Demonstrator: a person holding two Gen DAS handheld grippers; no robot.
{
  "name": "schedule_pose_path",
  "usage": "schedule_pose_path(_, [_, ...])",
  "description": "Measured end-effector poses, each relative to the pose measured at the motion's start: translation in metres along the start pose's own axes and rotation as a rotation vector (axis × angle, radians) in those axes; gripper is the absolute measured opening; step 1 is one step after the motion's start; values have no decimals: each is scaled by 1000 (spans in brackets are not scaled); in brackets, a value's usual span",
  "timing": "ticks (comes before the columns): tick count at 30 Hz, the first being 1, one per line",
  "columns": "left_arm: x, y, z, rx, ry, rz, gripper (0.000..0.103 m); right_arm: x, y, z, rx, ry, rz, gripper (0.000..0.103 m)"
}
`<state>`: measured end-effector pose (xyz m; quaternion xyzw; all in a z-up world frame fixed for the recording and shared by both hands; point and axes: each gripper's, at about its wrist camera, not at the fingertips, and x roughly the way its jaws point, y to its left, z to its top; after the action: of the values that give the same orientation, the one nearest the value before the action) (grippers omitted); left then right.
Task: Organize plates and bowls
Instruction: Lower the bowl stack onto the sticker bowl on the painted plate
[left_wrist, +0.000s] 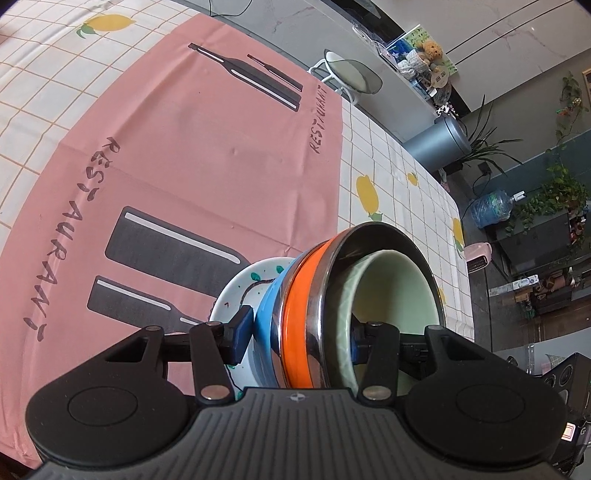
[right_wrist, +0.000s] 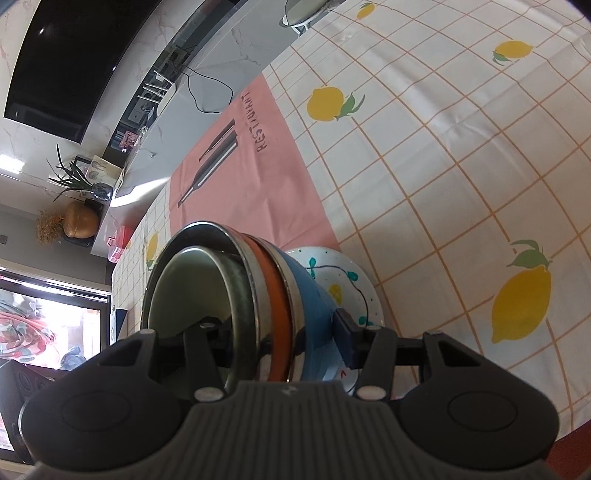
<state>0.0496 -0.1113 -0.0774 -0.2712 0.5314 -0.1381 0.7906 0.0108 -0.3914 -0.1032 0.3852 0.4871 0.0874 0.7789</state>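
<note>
Both claws carry one nested stack together. The left gripper (left_wrist: 301, 338) clamps the stack from one side: one pad presses under the white painted plate (left_wrist: 236, 291), the other sits inside the pale green ceramic bowl (left_wrist: 391, 291). Between its fingers lie the blue bowl (left_wrist: 266, 317) and the orange-banded steel bowl (left_wrist: 297, 317). The right gripper (right_wrist: 280, 338) grasps the same stack from the opposite side. Ahead of both claws lies the pink cloth placemat (left_wrist: 207, 147) on the lemon-print tablecloth (right_wrist: 424, 166). The step in hand seems to be the transport. Next, I think, both hands must lower together, keep the stack level, then release at the same time.
</note>
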Motion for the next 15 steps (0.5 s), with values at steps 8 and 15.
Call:
schedule_pose_path(8, [2,0,-4,23,-4,0,54,2,-5,-2,10,0,-2,50])
schedule_pose_path(15, [2,-1,-2,32,4,1,54,2,-5,-2,10,2,-1,50])
